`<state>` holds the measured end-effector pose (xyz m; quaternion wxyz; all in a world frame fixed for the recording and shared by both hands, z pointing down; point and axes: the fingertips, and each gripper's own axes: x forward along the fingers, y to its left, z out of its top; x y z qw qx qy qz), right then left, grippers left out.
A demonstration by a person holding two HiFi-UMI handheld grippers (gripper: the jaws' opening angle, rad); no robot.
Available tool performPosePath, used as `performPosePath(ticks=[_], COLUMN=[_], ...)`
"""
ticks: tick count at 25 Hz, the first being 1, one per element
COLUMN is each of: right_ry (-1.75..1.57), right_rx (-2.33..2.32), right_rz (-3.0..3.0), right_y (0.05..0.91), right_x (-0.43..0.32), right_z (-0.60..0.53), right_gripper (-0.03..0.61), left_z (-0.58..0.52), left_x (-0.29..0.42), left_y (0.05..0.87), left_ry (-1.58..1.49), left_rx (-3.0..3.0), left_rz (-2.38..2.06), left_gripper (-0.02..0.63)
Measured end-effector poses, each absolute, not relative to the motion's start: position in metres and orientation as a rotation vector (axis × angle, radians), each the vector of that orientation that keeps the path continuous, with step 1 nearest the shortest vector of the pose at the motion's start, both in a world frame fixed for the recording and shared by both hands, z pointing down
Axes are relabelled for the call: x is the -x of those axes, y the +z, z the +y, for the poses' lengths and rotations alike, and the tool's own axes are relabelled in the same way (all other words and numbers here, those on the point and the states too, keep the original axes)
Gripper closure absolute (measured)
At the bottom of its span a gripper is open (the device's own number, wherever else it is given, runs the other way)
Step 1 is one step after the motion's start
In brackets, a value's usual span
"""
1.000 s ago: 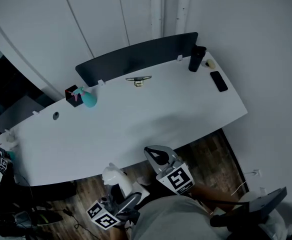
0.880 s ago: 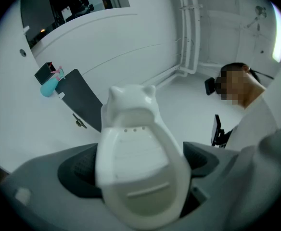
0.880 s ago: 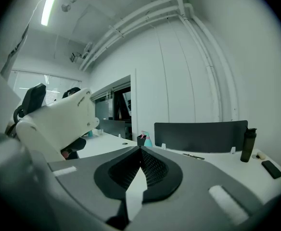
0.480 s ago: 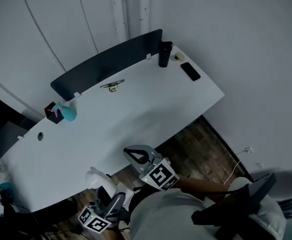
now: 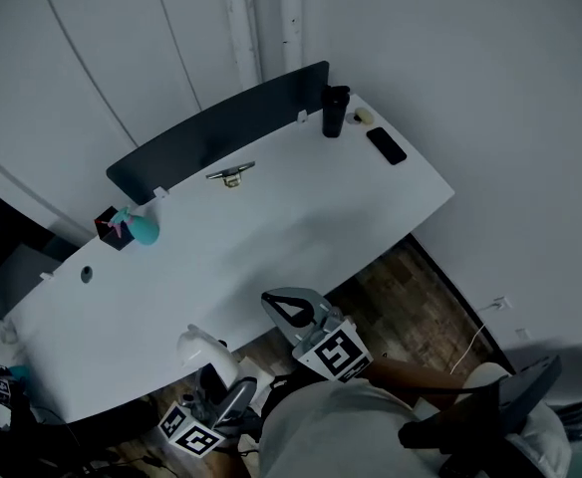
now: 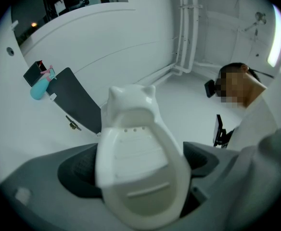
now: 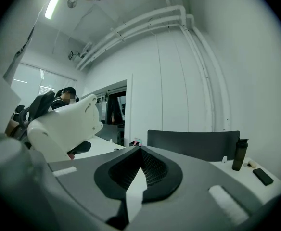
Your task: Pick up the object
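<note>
My left gripper (image 5: 211, 368) is low in the head view, off the desk's near edge, by the person's body. A white moulded plastic object with two ear-like points (image 6: 135, 153) fills the space between its dark pads (image 6: 75, 172), which grip its sides. The same white object (image 5: 199, 345) shows just above the marker cube, and the right gripper view catches the white object (image 7: 66, 124) at its left. My right gripper (image 5: 289, 305) is beside it, jaws together and empty; in its own view the right gripper (image 7: 140, 166) points at the desk.
The white desk (image 5: 271, 237) carries a dark divider panel (image 5: 221, 127) along its far edge, a black bottle (image 5: 335, 112), a black phone (image 5: 386, 145), a small metal piece (image 5: 231, 174) and a teal spray bottle (image 5: 142, 229). Wooden floor (image 5: 411, 307) lies below the desk.
The head view has swung, so the desk sits further left in the picture than a second ago. Both grippers keep their places by the body, and the left one still holds the white object.
</note>
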<state>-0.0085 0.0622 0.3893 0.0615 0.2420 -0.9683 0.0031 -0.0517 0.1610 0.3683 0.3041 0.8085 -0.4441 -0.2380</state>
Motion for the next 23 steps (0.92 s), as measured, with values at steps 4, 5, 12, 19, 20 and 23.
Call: performPosePath(ticks=[4,5,12,19,20,23], right_ry=[-0.063,-0.064,-0.119,-0.094,-0.105,-0.158], right_rx=[-0.759,-0.766,-0.756,-0.760,-0.758,-0.745], right_rz=[-2.915,-2.914,-2.906,-2.925,-2.924,-2.914], right_y=[0.387,0.386,0.385,0.381,0.380,0.379], right_x=[0.002,0.001,0.004,0.009,0.009,0.009], right_z=[0.055,0.054,0.050,0.052,0.052,0.053], right_gripper=[0.578,0.578,0.578,0.578,0.578,0.578], left_z=[0.153,0.151,0.146,0.147,0.147,0.147], left_x=[0.048,0.047,0.047,0.048,0.048,0.048], left_y=[0.369,0.369,0.370,0.368,0.368,0.369], left_ry=[-0.635,-0.635,-0.640,-0.635,-0.633,-0.628], left_rx=[-2.151,-2.152,-2.147,-2.148,-2.149,-2.152], left_rz=[-1.159,-1.155,-1.144,-1.146,-1.145,-1.144], left_gripper=[0.095,0.095,0.095,0.095,0.095,0.095])
